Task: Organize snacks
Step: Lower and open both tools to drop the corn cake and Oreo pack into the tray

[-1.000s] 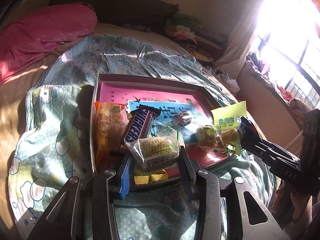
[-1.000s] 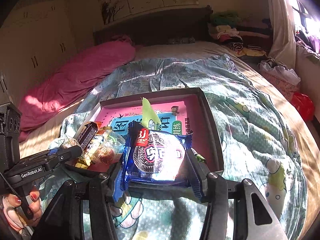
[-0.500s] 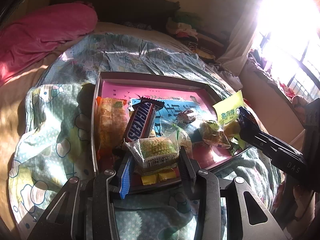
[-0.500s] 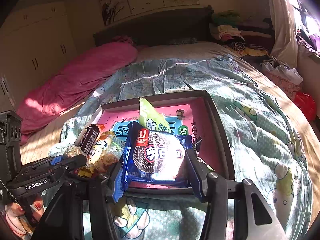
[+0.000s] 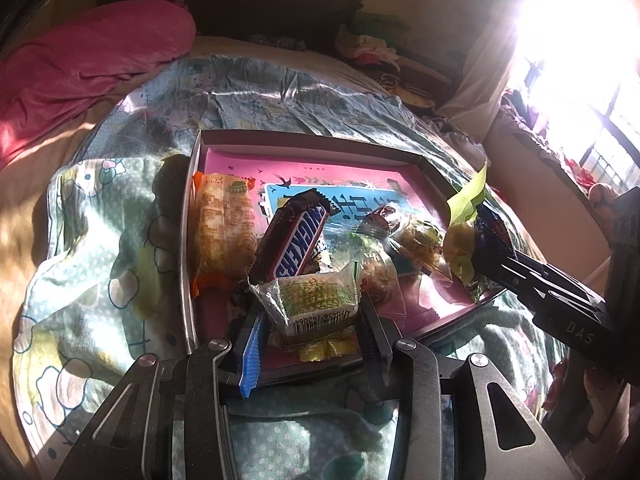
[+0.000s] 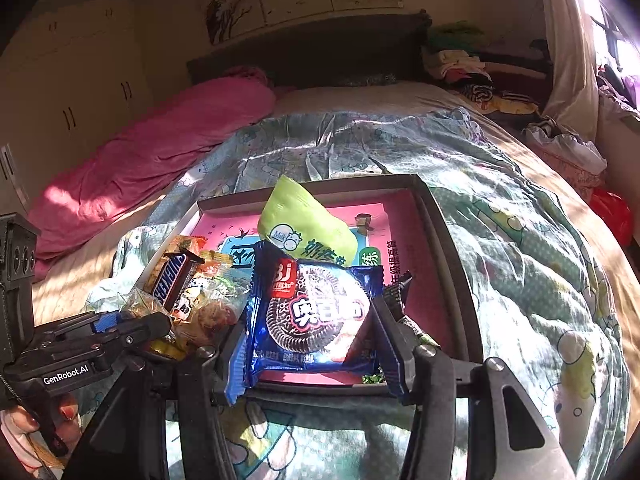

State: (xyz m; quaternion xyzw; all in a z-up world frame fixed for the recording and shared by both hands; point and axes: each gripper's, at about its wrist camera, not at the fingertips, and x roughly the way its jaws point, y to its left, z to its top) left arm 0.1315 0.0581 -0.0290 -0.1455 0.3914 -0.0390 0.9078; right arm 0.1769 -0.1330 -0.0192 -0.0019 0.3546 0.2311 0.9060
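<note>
Clear-wrapped green snack: clamped in left claw, above near edge of tray. Blue cookie pack: clamped in right claw, over same tray. Snickers bar, orange packet: just beyond left claw, inside tray. Yellow-green packet: behind cookie pack. Tray on patterned quilt, on bed; pink blanket far left; bright window right. Both claws angled downward.
</note>
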